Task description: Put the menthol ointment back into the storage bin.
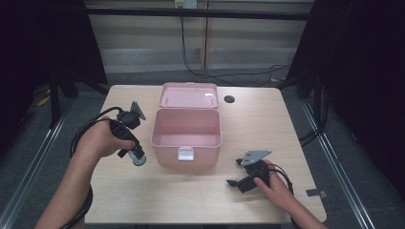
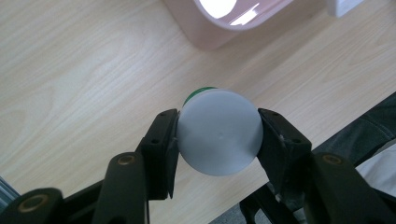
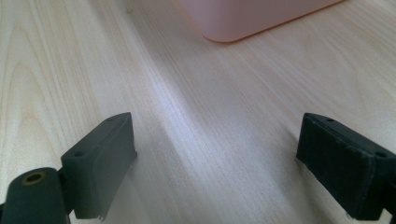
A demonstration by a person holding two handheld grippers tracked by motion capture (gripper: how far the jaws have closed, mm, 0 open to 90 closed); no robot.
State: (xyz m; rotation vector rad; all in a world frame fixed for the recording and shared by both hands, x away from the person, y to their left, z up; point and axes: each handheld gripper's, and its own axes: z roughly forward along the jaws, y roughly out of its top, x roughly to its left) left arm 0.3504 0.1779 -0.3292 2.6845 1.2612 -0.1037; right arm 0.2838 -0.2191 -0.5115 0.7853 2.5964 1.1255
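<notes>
A pink plastic box (image 1: 186,136) stands open at the middle of the wooden table, its lid (image 1: 189,95) tilted back. Left of the box, my left gripper (image 1: 138,158) points down and is shut on a small round container with a white cap (image 2: 218,132) and a green band under it. The two black pads press on the cap's sides, and the container hangs above the tabletop. My right gripper (image 1: 236,172) rests low on the table at the box's front right, open, with bare wood between its pads (image 3: 102,161).
The pink box's front corner (image 3: 243,21) lies ahead of the right gripper. A round cable hole (image 1: 229,99) sits in the table behind the box on the right. Cables trail from both grippers, and black frame posts stand at the table's sides.
</notes>
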